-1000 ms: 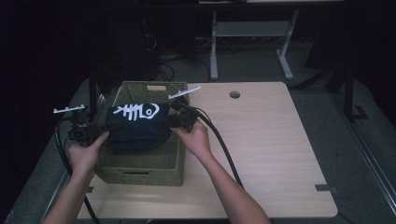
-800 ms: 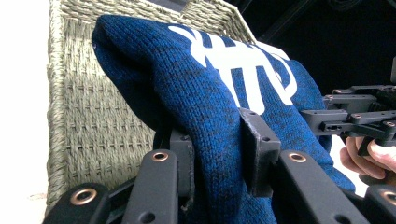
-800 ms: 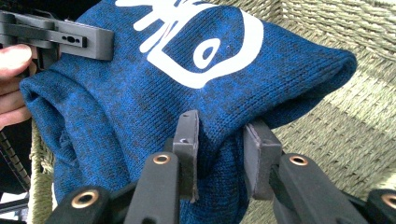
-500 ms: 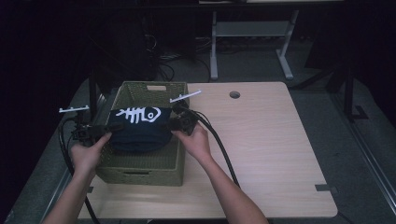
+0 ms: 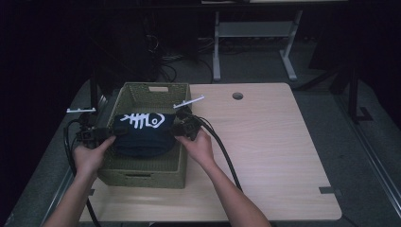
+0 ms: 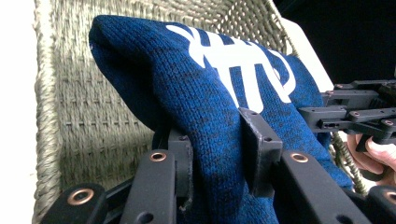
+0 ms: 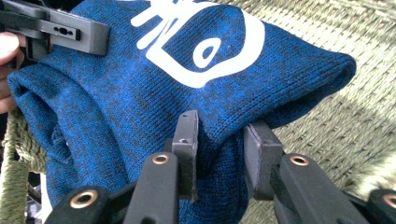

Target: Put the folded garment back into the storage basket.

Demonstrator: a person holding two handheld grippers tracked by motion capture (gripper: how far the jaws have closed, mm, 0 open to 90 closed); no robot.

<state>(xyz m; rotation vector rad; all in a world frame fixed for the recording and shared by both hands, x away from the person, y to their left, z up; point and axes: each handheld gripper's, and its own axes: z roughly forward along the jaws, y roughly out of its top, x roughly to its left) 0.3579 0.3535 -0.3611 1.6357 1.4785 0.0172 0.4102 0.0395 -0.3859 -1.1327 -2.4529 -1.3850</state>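
Pinching folded blue sweater (image 5: 142, 135) at both ends, left gripper (image 5: 101, 135) and right gripper (image 5: 182, 128), held across basket (image 5: 142, 172), frame centre-left.

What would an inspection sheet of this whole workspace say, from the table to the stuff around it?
Surface: light wooden table with a round cable hole; right half bare.
Job's things: folded blue knit garment with a white fish-skeleton print, held over an olive woven basket.
Clutter: nothing seen.
Grippers: left gripper and right gripper each pinch one end of the garment, a fold of knit between the jaws.
Cables: a thick black cable trails from the right gripper along the forearm; another loops off the left edge.
Surroundings: dark room, a grey metal stand and tangled floor cables behind the table.
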